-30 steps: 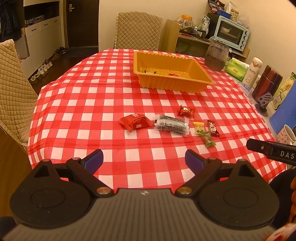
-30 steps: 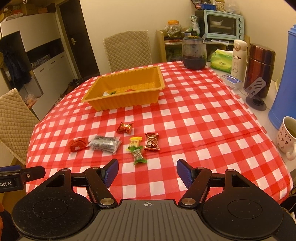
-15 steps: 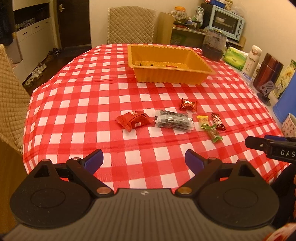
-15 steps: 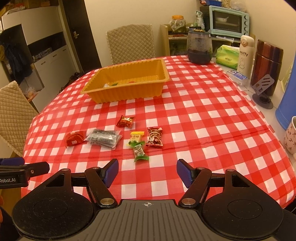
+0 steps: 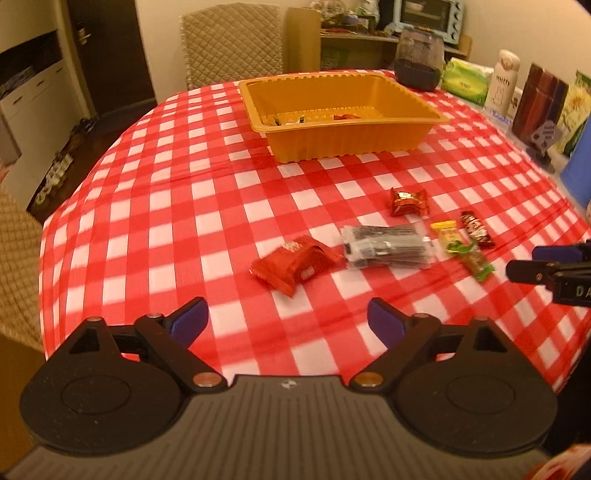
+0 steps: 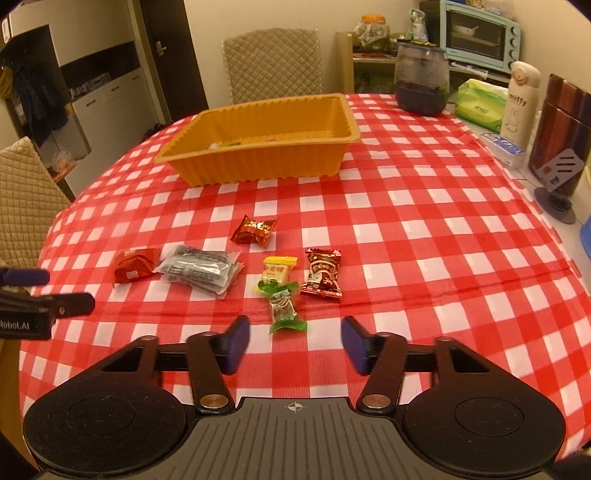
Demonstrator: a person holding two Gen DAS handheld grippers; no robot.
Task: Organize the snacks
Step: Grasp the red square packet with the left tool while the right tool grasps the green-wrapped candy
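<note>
Red and white squares cover the big table [image 6: 424,229], which stands in a room with padded chairs [image 6: 273,62], a dark door and a shelf with a small blue oven [image 6: 480,35] at the back. Next in size is the orange tray [image 6: 258,166], which sits far back on the cloth, with a few little wrappers on its floor. A dark jar [image 6: 421,81], a green tissue pack, a white bottle [image 6: 519,99] and a brown can stand along the right edge of the table. Both tongs hang low over the near edge of the cloth. On the left gripper [image 5: 288,319] the blue tips stand wide apart and are closing a little, with only cloth between them. On the right gripper [image 6: 293,343] the blue tips are closing too, and they hold nothing; the green candy [image 6: 283,310] lies just past them. All six loose snacks lie in a small bunch on the cloth, well short of the tray. From big to small they are a clear pack [image 6: 201,269] of dark sticks, a red pack [image 5: 295,262] just left of it, a dark red candy [image 6: 321,273] on the right, a shiny red candy [image 6: 255,230] nearest the tray, a yellow candy [image 6: 277,271], and the green candy touching the yellow one's near end.
</note>
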